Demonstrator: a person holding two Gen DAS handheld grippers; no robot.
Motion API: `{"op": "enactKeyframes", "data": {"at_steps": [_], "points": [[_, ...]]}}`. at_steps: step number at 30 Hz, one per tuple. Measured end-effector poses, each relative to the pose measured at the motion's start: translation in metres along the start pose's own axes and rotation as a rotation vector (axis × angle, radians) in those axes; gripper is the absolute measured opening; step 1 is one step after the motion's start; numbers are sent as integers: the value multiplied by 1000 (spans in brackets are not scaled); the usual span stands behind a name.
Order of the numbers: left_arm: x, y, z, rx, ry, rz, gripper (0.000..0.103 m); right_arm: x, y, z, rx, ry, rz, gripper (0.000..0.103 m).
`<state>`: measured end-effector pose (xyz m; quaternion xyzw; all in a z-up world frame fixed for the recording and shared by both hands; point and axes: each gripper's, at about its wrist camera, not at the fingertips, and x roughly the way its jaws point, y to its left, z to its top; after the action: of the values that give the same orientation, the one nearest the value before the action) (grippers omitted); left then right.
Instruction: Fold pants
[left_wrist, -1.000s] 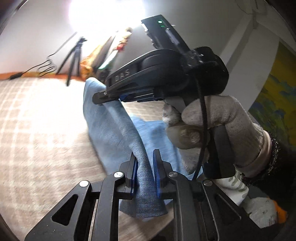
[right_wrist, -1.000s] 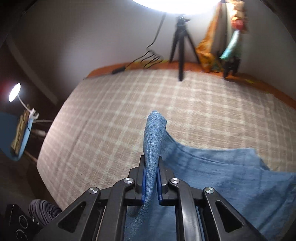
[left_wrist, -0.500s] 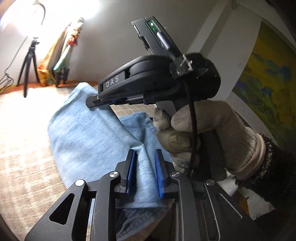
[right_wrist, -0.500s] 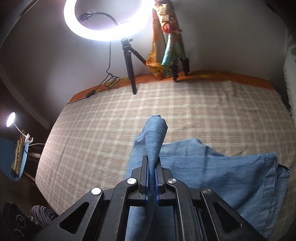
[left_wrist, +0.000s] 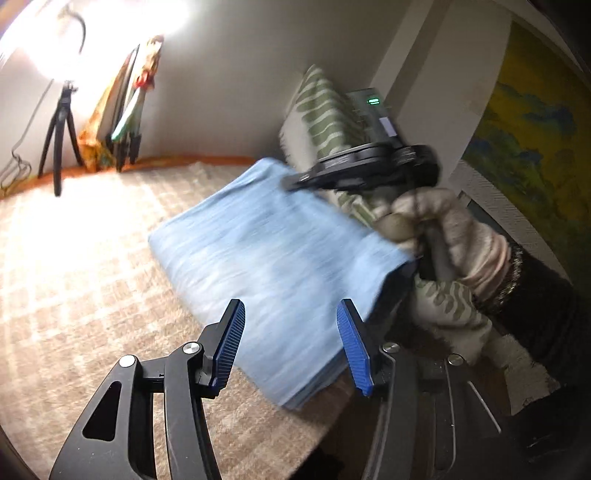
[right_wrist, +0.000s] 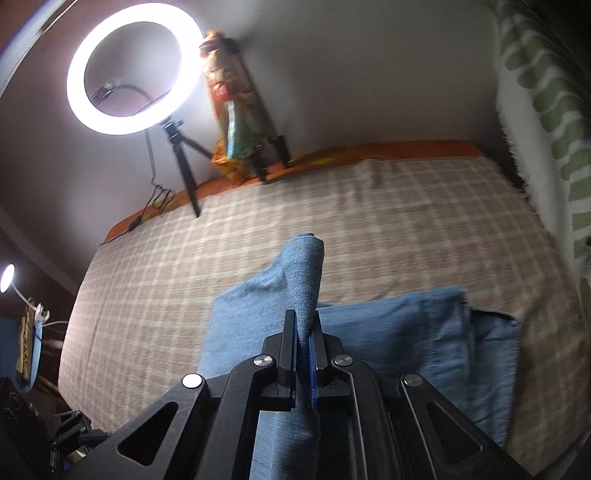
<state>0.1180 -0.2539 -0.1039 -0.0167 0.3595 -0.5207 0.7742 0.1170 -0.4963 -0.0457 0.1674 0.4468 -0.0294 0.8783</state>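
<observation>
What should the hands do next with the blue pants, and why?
Probably the right gripper should lower its pinched bit of the pants and let go. The left gripper is already open, and the pants lie folded on the checked blanket, with only that bit held up.

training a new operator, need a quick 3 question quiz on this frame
1. True or false: the left gripper is clamped on the pants.
2. What does the right gripper hold? A) a pillow B) a fold of the pants C) nothing
3. Fill in: the pants lie on a checked ____.

Key:
1. False. Its jaws stand wide apart with the pants beyond them.
2. B. Denim is pinched between its pads.
3. Blanket.
</observation>
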Motion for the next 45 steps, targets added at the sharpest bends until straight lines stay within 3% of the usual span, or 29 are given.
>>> {"op": "enactKeyframes", "data": {"at_steps": [3,13,21,27,33,35,37,38,45], "points": [[26,-3,-2,27,46,4,51,-4,-26,1,21,-5,-54,2],[93,-69,-27,229,172,-33,51,21,-83,-11,51,31,-81,2],[121,-78,-23,214,200,-52,50,25,-88,-14,42,19,-93,2],[118,-85,-8,208,139,-62,51,12,-100,-12,23,7,-145,2],[141,-76,-17,208,196,-39,50,41,-122,-26,61,45,-157,2],[145,-78,-22,228,206,-34,51,46,-124,-29,61,49,-164,7],[147,-79,-24,240,213,-31,50,43,-127,-30,71,41,-176,17],[148,-80,-24,242,212,-29,50,39,-129,-31,79,32,-183,27],[132,-90,-28,252,227,-29,50,-5,-126,-56,110,-20,-195,37]]}}
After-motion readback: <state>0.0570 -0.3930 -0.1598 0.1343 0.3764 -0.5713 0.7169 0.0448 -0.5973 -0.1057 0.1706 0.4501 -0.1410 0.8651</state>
